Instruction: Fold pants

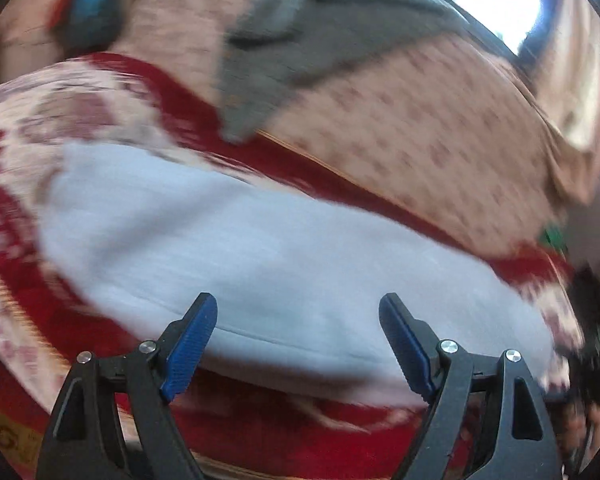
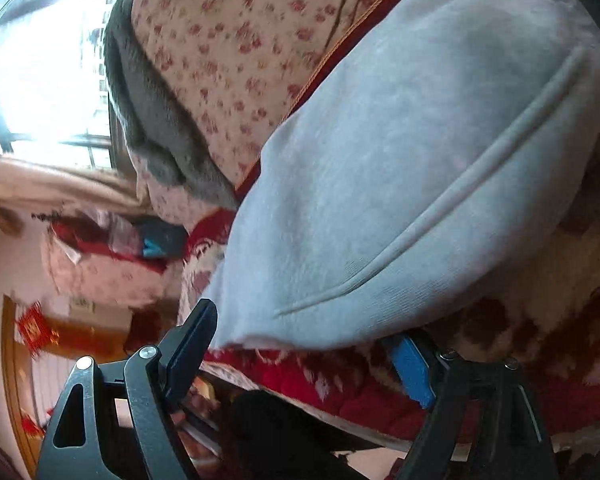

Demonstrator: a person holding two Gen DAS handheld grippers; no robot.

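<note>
Pale grey pants on red and floral bedding

The pants (image 1: 284,248) are plain light blue-grey. Under them lies a red blanket (image 1: 228,416) with a cream pattern. The sheet (image 1: 420,128) behind is cream, sprinkled with small pink-red flowers. A dark grey cloth (image 1: 300,40) lies on it. The left gripper (image 1: 298,334) is black with blue pads, like the right gripper (image 2: 312,356).

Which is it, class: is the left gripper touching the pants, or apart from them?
Apart. In the left wrist view the left gripper has its jaws wide open, and the light grey pants lie beyond the blue pads, with nothing pinched between them.
</note>
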